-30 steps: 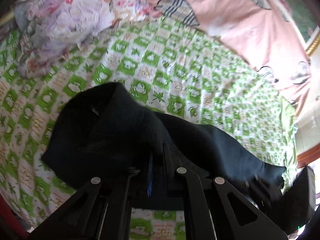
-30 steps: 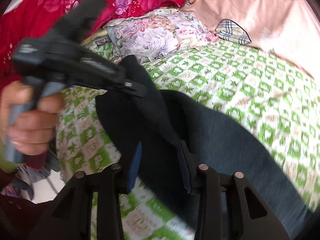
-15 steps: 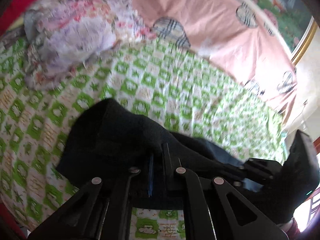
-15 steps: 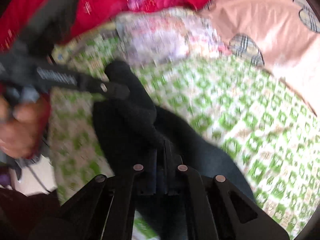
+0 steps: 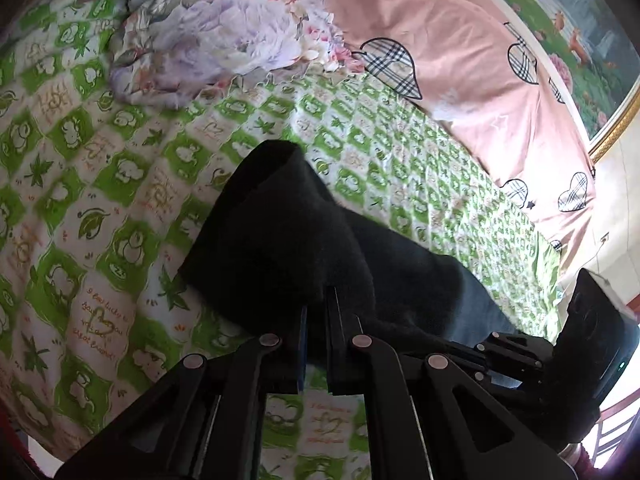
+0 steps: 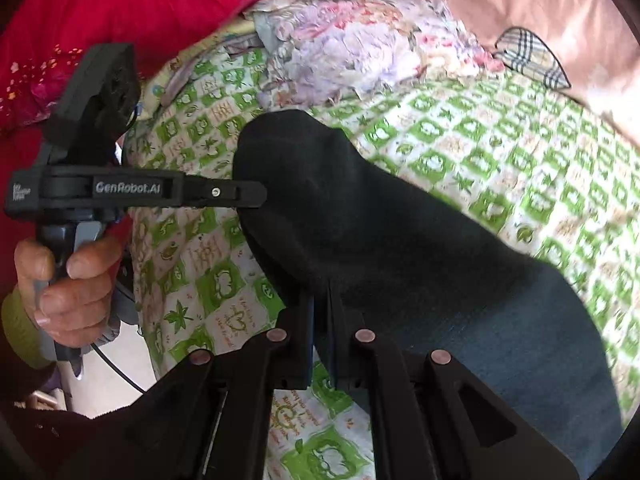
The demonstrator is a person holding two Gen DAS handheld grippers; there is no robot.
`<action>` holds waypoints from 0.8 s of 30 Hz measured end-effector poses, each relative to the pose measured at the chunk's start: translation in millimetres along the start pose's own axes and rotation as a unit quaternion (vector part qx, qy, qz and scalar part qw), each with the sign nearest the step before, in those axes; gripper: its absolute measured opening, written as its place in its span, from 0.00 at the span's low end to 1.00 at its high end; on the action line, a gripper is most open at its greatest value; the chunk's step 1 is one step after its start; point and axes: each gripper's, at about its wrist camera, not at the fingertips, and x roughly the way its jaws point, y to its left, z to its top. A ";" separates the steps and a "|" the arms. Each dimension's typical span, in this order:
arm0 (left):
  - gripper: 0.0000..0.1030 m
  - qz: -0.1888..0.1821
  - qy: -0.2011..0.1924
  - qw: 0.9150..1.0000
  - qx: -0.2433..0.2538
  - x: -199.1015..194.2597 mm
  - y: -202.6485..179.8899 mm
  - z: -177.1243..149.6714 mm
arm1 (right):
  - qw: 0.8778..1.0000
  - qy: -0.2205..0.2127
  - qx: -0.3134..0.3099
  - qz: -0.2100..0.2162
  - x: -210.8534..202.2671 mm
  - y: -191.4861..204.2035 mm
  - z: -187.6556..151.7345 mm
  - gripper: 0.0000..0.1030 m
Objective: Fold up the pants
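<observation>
**Dark pants pinched by both grippers above the bed**

The pants (image 5: 304, 240) are clamped at their near edge by the left gripper (image 5: 316, 320), whose fingers are drawn nearly together with dark cloth pressed between them. Ahead of that gripper the fabric is bunched into a hump, and a rounded fold lies on the green patterned sheet (image 5: 120, 168) beyond. To its right the right gripper (image 5: 516, 356) is seen gripping the same garment.

In the right wrist view the right gripper (image 6: 322, 312) is closed on the pants (image 6: 360, 220), with cloth caught between its fingers. To its left the left gripper (image 6: 244, 194) is held side-on, its tip buried in the dark cloth, and the left hand (image 6: 68, 280) is wrapped around its handle. Further ahead a floral quilt (image 6: 360, 48) is bunched beside a pink sheet (image 6: 540, 4)
</observation>
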 end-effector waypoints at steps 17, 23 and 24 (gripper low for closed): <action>0.24 0.042 0.001 0.999 -0.023 -7.9 22.4 -15.7 | 0.996 -0.008 0.057 0.071 -7.0 -6.2 -7.3 0.39; 0.53 0.063 0.014 0.997 -0.033 -14.6 24.9 -21.5 | 0.995 -0.028 0.081 0.046 -24.5 -23.9 -5.6 0.39; 0.55 0.062 0.019 0.997 -0.040 -13.6 26.1 -21.5 | 0.995 -0.032 0.086 0.040 -27.9 -28.7 -5.2 0.39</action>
